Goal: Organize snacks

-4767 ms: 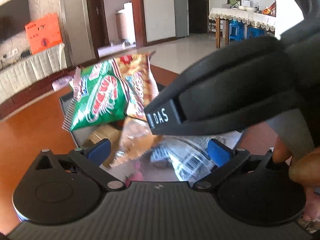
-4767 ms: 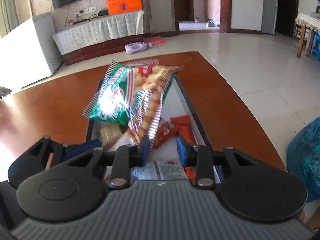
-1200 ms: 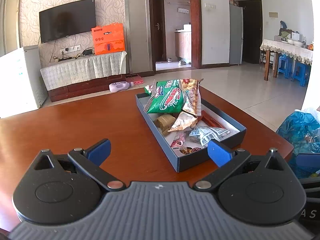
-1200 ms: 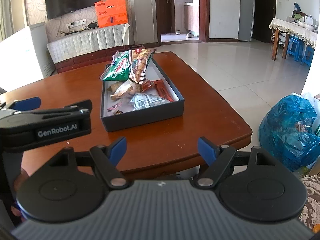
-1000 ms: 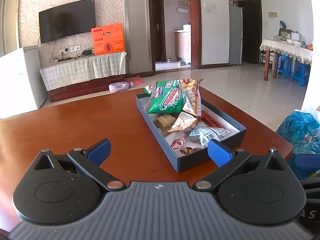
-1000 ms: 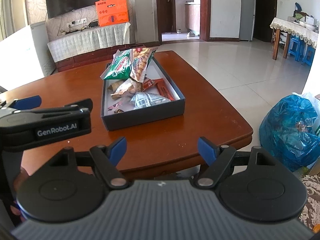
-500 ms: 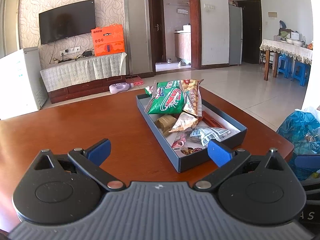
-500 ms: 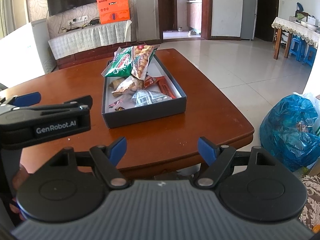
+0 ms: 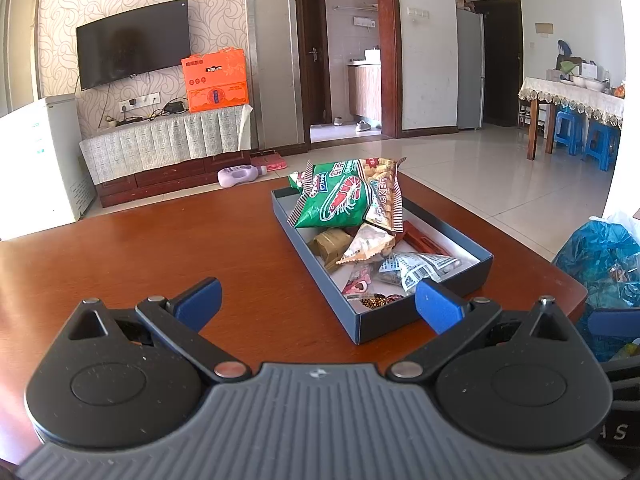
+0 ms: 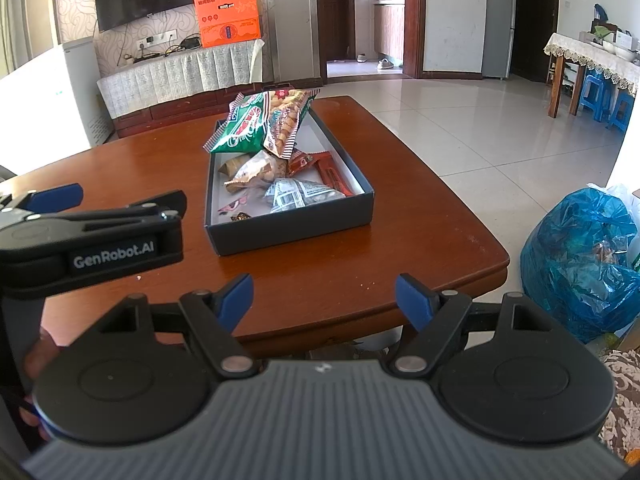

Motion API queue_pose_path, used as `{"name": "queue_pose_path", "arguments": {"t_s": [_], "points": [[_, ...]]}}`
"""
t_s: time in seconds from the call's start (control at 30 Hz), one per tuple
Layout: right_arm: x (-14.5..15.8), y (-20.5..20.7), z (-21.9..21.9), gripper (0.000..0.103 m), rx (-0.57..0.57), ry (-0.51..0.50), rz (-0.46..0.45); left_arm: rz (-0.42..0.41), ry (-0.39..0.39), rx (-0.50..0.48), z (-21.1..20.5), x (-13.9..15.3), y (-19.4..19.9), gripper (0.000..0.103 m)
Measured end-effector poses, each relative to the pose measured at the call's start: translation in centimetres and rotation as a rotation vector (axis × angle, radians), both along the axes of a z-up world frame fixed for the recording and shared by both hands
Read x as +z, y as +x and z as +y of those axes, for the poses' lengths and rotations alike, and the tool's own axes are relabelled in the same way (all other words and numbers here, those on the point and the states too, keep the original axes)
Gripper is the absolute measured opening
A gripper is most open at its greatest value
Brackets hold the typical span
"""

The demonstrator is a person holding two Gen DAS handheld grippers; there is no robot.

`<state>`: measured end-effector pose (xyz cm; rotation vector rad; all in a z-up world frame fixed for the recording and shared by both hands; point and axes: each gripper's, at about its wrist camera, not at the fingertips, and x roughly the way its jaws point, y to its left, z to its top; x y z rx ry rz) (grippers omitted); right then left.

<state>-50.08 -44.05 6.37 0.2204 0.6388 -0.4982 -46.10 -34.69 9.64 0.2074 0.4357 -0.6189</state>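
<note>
From the left wrist view, our left gripper (image 9: 316, 304) hangs above the near part of the tabletop (image 9: 160, 248), its blue fingers spread wide with nothing between them. The dark box (image 9: 416, 316) sits toward the right edge of the tabletop, running from its near right corner toward the far edge. Inside, the green shrimp-cracker bag (image 9: 344, 200) leans up at the far end against a second cracker bag, probably because both are too bulky to lie flat. Nearer us lie a brown packet (image 9: 332, 242), a triangular pouch (image 9: 368, 246), a red bar (image 9: 424, 242) and a printed silver packet (image 9: 420, 268).

From the right wrist view, our right gripper (image 10: 324, 300) is held back over the near edge of the tabletop (image 10: 420, 216), fingers likewise apart and empty. The box (image 10: 292, 222) stands ahead, well clear of both claws. We see no snack loose on the wood, so we judge the gathering is done or nearly so. A blue plastic bag (image 10: 576, 264) rests on the floor to the right.
</note>
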Motion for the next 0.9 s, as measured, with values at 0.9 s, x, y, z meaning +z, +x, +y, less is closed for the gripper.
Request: {"name": "queue_pose_path", "arguments": {"t_s": [0.9], "points": [[-0.10, 0.05, 0.06, 0.080, 0.002, 0.001, 0.003, 0.003, -0.013, -0.019, 0.16, 0.03, 0.00, 0.103]]}}
